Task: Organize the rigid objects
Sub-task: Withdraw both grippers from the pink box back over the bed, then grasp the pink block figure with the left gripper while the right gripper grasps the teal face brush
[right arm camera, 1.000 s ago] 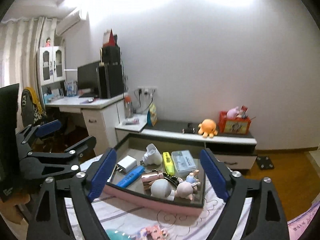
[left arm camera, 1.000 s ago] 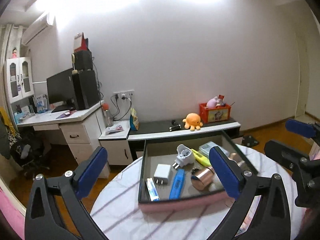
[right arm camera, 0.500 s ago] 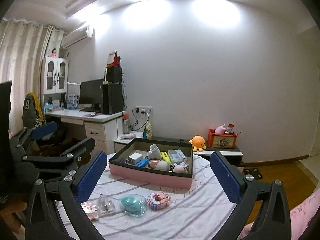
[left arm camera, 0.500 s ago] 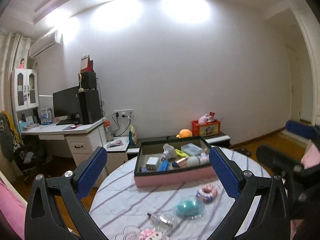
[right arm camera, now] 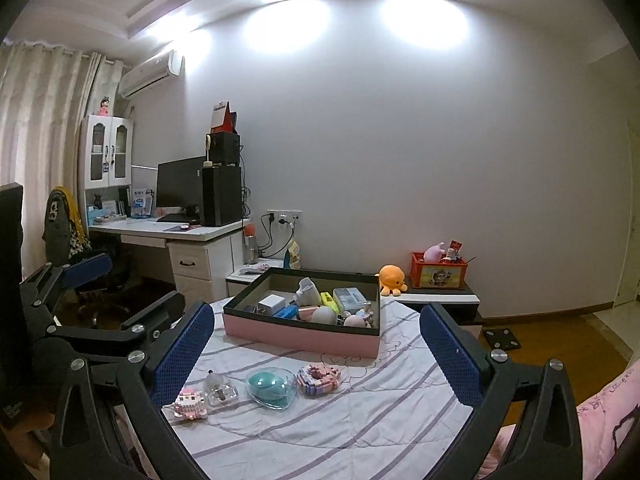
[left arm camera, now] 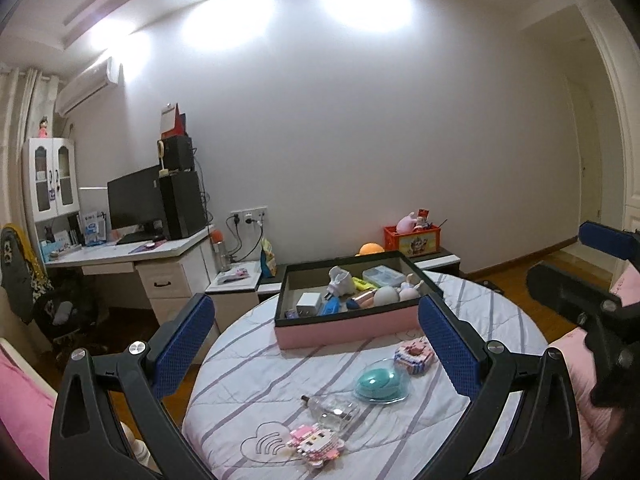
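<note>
Both grippers drawn back from the tray, jaws spread and empty.

A second ago the pink-sided, dark-rimmed tray (right arm camera: pixel 301 335) filled both wrist views; it is now seen farther off on the round table under a white cloth with purple stripes (right arm camera: pixel 384 420), so a placing step is judged finished and a next pick due. The right gripper (right arm camera: pixel 316 354) has just been opened to its widest with nothing between its jaws; the left gripper (left arm camera: pixel 316 344) is likewise held spread and empty. In front of the tray four loose pieces are lined up: a pink brick-built figure (right arm camera: pixel 191 400), a clear glass bottle (right arm camera: pixel 220 390), a teal shape in a clear heart-shaped case (right arm camera: pixel 271 387) and a pink brick-built block (right arm camera: pixel 319 377). The tray is crowded, seemingly with chargers, a yellow marker and small figurines.
</note>
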Available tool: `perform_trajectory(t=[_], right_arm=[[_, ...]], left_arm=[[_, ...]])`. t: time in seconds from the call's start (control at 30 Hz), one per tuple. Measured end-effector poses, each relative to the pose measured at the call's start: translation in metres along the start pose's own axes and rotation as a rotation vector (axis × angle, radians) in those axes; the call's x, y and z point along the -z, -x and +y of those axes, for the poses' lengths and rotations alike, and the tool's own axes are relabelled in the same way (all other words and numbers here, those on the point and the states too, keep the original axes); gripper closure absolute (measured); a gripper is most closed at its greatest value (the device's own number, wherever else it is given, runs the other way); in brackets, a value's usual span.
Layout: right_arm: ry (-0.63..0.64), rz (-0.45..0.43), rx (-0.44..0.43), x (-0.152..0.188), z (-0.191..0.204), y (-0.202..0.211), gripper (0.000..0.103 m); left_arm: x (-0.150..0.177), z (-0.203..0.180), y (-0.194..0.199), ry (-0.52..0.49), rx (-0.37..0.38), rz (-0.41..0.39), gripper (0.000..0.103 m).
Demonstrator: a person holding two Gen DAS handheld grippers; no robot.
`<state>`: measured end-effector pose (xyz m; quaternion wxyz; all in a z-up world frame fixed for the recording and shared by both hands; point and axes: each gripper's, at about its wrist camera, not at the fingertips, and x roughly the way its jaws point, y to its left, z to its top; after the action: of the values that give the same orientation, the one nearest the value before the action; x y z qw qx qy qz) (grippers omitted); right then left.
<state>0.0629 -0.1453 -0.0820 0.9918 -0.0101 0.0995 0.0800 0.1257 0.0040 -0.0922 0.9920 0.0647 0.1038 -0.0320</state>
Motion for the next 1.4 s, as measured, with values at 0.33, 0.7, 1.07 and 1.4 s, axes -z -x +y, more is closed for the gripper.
perform_trajectory(t=[0.33, 0.7, 1.07, 1.4], right_arm=[[-0.023, 0.067, 0.017, 0.015, -0.009, -0.017, 0.000], [-0.054, 0.232, 0.018, 0.053, -0.017, -0.066, 0.000], [-0.059, 0.372, 0.021, 0.083, -0.014, -0.107, 0.000], [-0.062, 0.472, 0.019, 0.095, -0.005, -0.143, 0.000]], left_arm=[[0.024, 0.026, -0.022, 0.039, -0.016, 0.094, 0.000], [0.103, 0.029, -0.073, 0.064, 0.085, 0.377, 0.000], [0.143, 0.019, -0.116, 0.048, 0.166, 0.538, 0.042], [0.115, 0.030, -0.107, 0.083, 0.187, 0.459, 0.042]])
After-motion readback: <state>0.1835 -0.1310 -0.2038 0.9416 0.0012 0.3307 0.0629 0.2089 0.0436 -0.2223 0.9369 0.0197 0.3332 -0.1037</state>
